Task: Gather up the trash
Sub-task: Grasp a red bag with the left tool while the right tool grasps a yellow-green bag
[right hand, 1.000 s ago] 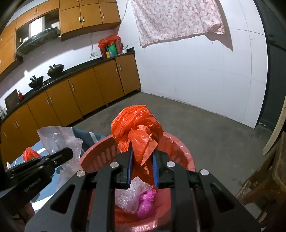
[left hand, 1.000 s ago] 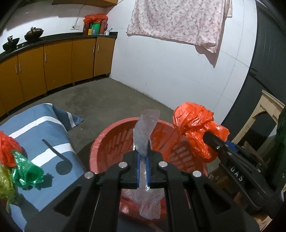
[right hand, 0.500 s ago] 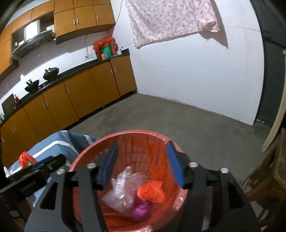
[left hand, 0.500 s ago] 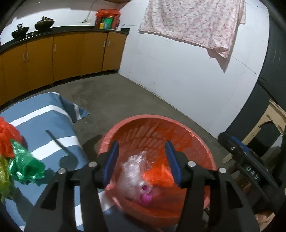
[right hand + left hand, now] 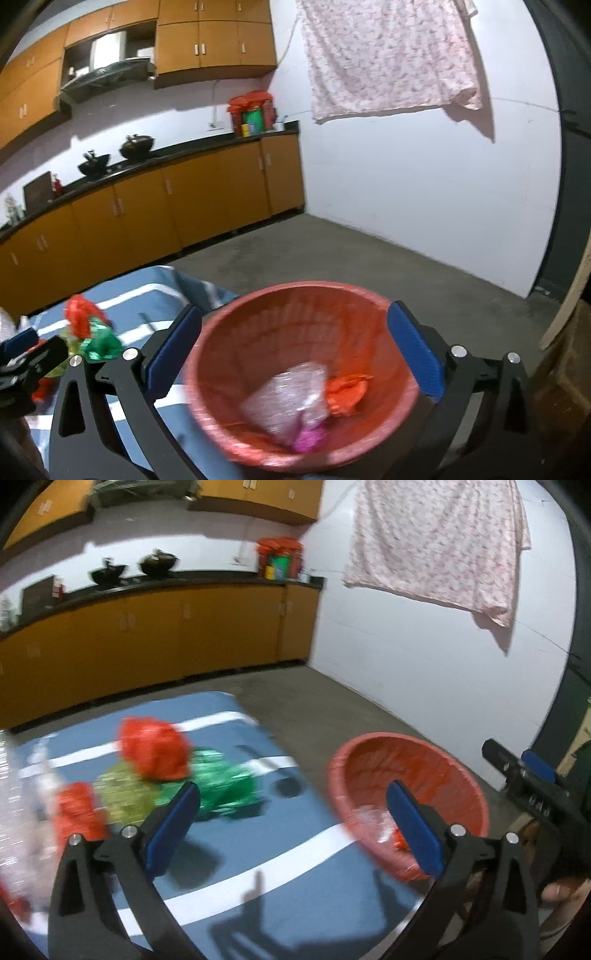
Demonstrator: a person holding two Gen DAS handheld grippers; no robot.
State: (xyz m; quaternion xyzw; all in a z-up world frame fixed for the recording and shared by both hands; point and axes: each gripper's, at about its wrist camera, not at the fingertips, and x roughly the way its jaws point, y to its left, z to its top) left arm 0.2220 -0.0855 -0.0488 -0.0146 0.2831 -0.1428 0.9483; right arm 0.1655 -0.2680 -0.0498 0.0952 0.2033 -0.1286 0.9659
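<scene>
Both bags dropped into red basket (image 5: 295, 373); left gripper (image 5: 291, 827), right gripper (image 5: 295, 350) opening, empty.

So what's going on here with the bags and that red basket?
A person is clearing crumpled plastic bags off a blue striped cloth into a red basket. A clear bag and an orange bag lie inside it. Both the left tongs and right tongs are opening, empty. More bags wait on the cloth.
</scene>
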